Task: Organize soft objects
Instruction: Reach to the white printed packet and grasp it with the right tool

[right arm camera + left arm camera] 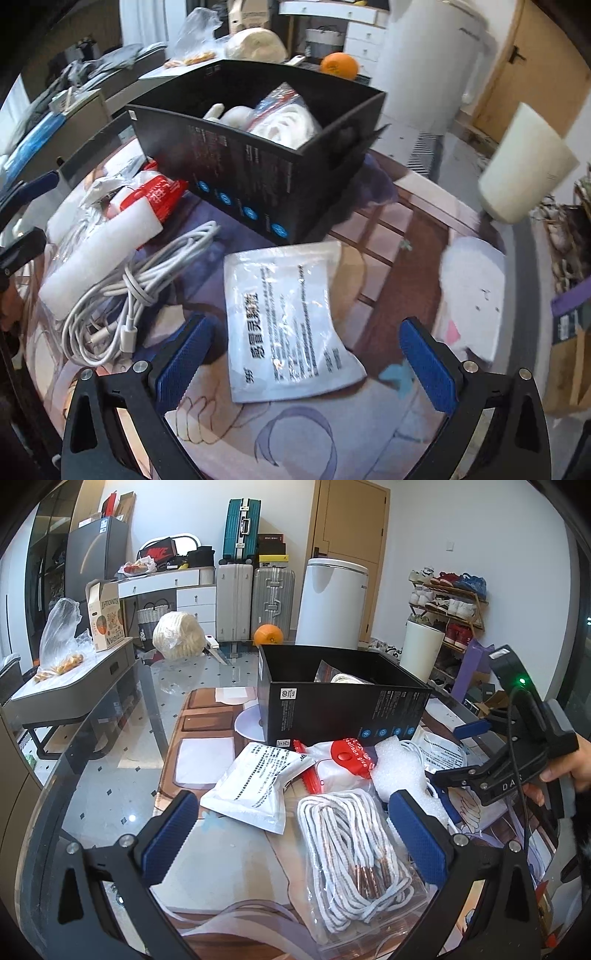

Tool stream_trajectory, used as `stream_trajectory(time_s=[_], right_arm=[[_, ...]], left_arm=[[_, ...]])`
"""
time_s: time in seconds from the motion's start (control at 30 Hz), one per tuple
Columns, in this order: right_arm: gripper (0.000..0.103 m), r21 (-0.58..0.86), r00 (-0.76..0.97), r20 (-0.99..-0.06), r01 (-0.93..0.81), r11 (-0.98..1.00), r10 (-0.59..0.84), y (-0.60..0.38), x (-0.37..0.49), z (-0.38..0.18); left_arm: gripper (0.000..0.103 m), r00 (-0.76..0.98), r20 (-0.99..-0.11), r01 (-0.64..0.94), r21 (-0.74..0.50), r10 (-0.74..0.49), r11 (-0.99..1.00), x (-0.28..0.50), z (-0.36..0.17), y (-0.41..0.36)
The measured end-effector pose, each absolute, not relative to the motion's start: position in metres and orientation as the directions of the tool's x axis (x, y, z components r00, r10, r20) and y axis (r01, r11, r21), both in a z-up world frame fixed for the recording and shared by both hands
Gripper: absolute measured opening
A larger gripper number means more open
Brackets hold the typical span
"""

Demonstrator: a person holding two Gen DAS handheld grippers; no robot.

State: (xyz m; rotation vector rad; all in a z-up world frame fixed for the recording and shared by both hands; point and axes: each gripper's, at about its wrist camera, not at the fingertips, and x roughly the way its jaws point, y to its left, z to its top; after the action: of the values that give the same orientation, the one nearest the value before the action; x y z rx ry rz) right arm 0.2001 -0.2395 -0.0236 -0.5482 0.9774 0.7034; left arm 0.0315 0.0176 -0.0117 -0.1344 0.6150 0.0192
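Note:
My left gripper (295, 834) is open low over the patterned table mat (236, 871). A clear bag of white laces (351, 853) lies between its fingers, closer to the right one. Beyond it lie a white printed sachet (258, 786), a red glue packet (351, 757) and white foam (402, 771). The black box (332, 709) stands behind them. My right gripper (306, 360) is open too, with another white sachet (291, 325) flat on the mat between its fingers. A coiled white cable (129, 295) lies to its left. White soft items (284, 122) sit inside the black box (258, 177).
A white pad (472, 288) lies at the right of the mat. An orange (268, 634) and a bagged white bundle (177, 635) rest at the table's far side. A white bin (332, 602), suitcases and a shoe rack stand beyond. The right gripper (461, 753) shows at the right of the left wrist view, held by a hand.

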Motion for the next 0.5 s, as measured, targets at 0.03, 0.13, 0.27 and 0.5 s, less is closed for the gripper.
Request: stream_trajectory(time_s=[0.03, 0.13, 0.27, 0.5], right_arm=[[0.102, -0.093, 0.360, -0.886, -0.756, 0.648, 0.292, -0.238, 0.202, -0.024], [0.102, -0.019, 0.291, -0.895, -0.783, 0.622, 0.339, -0.235, 0.211, -0.027], [0.102, -0.004, 0.278, -0.891, -0.797, 0.604, 0.360, -0.233, 0.214, -0.028], [0.068, -0.005, 0.261, -0.887, -0.831, 0.557, 0.381, -0.231, 0.206, -0.023]], left_arm=[[0.103, 0.816, -0.577, -0.057, -0.118, -0.022, 0.991, 0.032, -0.012, 0.017], [0.103, 0.815, -0.579, -0.056, -0.112, -0.020, 0.992, 0.032, -0.012, 0.016], [0.103, 0.813, -0.581, -0.052, -0.109, -0.021, 0.993, 0.032, -0.012, 0.015], [0.103, 0.812, -0.583, -0.050, -0.108, -0.023, 0.993, 0.032, -0.011, 0.015]])
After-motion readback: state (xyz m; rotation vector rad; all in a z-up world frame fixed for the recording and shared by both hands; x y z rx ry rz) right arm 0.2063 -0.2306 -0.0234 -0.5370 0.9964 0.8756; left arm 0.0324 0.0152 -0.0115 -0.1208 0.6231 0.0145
